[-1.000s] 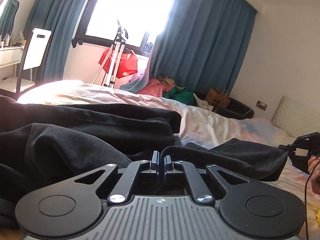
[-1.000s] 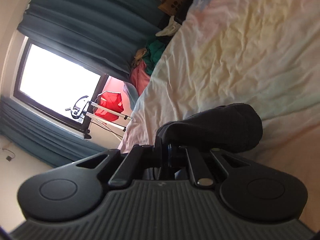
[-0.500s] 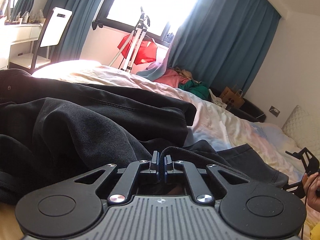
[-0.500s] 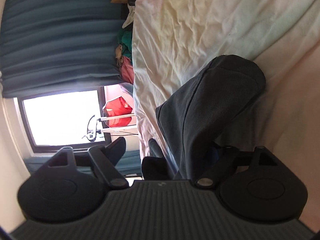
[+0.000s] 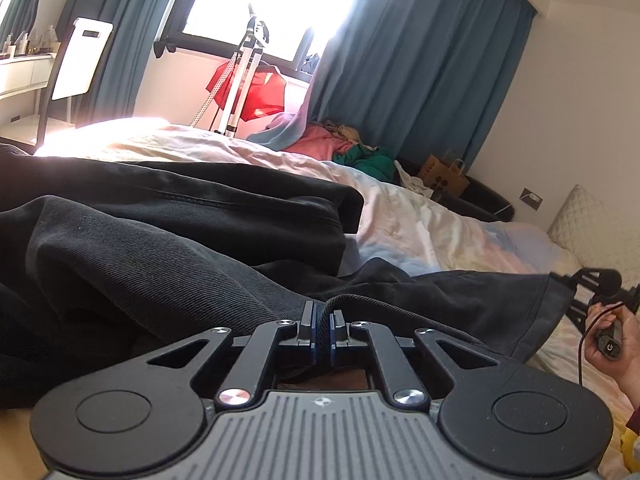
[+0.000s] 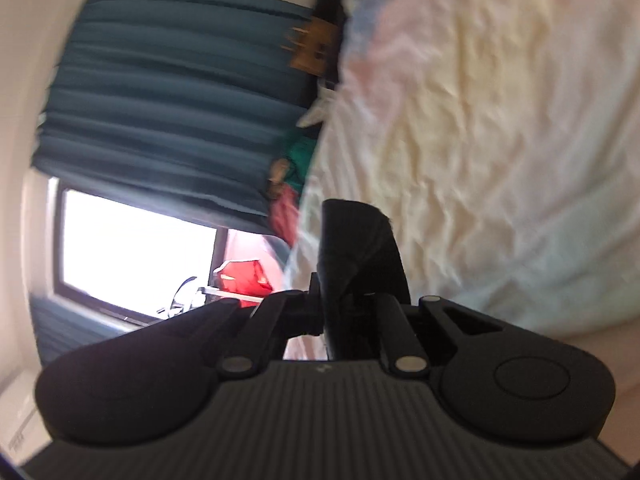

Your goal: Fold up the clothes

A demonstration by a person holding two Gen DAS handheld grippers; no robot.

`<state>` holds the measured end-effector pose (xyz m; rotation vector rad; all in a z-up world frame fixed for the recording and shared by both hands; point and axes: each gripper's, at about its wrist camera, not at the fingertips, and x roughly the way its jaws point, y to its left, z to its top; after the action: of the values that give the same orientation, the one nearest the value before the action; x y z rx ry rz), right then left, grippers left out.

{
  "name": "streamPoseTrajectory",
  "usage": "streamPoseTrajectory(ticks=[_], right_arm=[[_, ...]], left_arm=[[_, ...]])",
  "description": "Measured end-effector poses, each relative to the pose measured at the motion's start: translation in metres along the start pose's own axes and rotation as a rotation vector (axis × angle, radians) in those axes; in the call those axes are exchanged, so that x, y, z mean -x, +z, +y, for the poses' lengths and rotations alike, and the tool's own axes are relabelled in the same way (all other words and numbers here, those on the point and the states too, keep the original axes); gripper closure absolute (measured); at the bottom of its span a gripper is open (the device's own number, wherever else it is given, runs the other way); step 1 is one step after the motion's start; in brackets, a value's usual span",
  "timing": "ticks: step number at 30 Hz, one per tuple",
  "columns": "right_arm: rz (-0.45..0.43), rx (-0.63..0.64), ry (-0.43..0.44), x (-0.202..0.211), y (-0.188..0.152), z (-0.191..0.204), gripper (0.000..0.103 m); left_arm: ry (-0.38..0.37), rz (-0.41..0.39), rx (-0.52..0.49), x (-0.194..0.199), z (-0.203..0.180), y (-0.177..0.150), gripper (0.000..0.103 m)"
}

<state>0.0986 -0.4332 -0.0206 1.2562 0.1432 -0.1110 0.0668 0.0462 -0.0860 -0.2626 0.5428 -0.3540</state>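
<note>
**Black denim, pinched at both ends**

Black trousers [image 5: 168, 248] sprawl across the bed [image 5: 420, 220], heavy, stiff, seamy; hems give me the surest hold. My left gripper [image 5: 322, 320] sits low and level, fingers pressed onto a hem. My right gripper [image 6: 340, 312], rolled sideways, pinches the cuff.

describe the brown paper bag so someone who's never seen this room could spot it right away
Start at the tall blue curtain on the window wall and follow it down to the floor past the far side of the bed. The paper bag stands there, upright. It is the only brown, stiff, handled thing, beside a soft pile of pink and green clothes.
</note>
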Motion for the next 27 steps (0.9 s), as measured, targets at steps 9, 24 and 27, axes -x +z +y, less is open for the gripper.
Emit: streamPoseTrajectory(ticks=[9, 24, 27], right_arm=[[0.099, 0.149, -0.424, 0.003, 0.004, -0.034, 0.095], [0.165, -0.036, -0.425, 0.019, -0.007, -0.071, 0.091], [0.175, -0.087, -0.41, 0.023, -0.004, -0.074, 0.09]], left_arm=[[0.004, 0.07, 0.009, -0.012, -0.001, -0.006, 0.095], [-0.011, 0.161, 0.437, 0.037, 0.043, -0.01, 0.012], [0.067, 0.091, 0.611, 0.063, 0.072, -0.014, 0.004]])
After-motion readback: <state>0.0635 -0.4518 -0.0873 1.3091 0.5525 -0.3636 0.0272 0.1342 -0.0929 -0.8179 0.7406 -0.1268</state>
